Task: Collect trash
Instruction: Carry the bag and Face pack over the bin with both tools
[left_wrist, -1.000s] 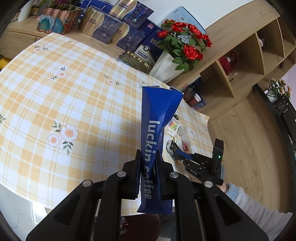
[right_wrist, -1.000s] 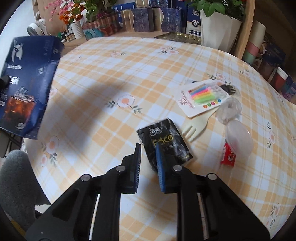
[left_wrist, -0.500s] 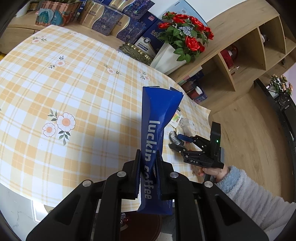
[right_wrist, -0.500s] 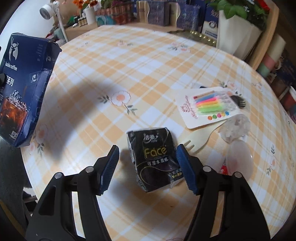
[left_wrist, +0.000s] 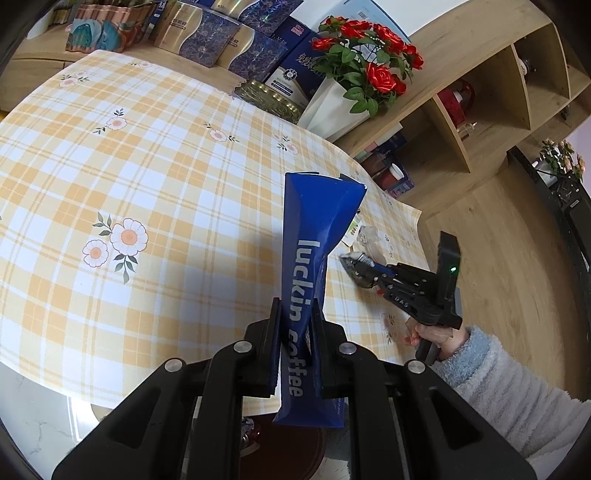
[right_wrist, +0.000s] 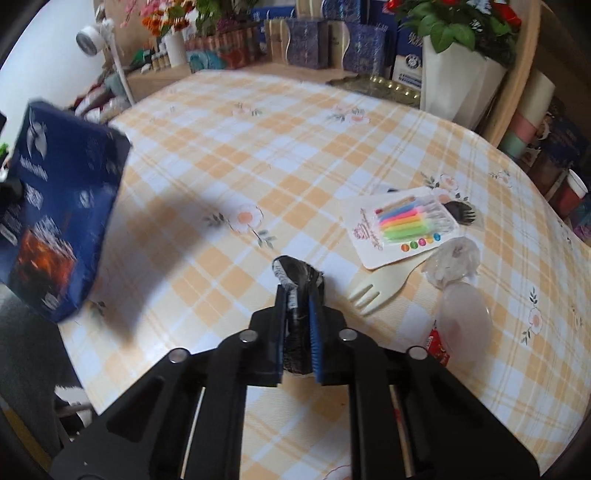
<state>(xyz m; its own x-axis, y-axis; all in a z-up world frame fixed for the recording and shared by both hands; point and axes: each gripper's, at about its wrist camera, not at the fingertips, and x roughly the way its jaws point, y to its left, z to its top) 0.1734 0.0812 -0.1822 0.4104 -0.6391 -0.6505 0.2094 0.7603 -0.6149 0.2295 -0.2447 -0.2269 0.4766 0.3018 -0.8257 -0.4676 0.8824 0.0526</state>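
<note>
Half a second ago the right tongs (right_wrist: 298, 314) stood wide, straddling the black wet-wipe packet (right_wrist: 297, 275) as it lay flat on the checked desk (right_wrist: 207, 162). They have just been closing, and the packet is now pinched between the blue pads, crumpled into a narrow ridge with its silvery end poking out past the tips. By the look of it, the first piece of litter is gripped and the next job is to carry it to the bag.

The left tongs (left_wrist: 294, 332) are narrowed onto the blue Luckin coffee paper bag (left_wrist: 314, 236), squeezing its lower part flat, so that the bag stands upright with its mouth spread at the top. In the right wrist view the bag hangs at nine o'clock, off the desk's edge and well apart from the packet.

At about three o'clock from the packet, more litter lies loose on the desk: a cream plastic fork (right_wrist: 384, 286), a card of coloured candles (right_wrist: 402, 225), a crumpled clear wrapper (right_wrist: 452, 260) and a small red sachet (right_wrist: 437, 341).
</note>
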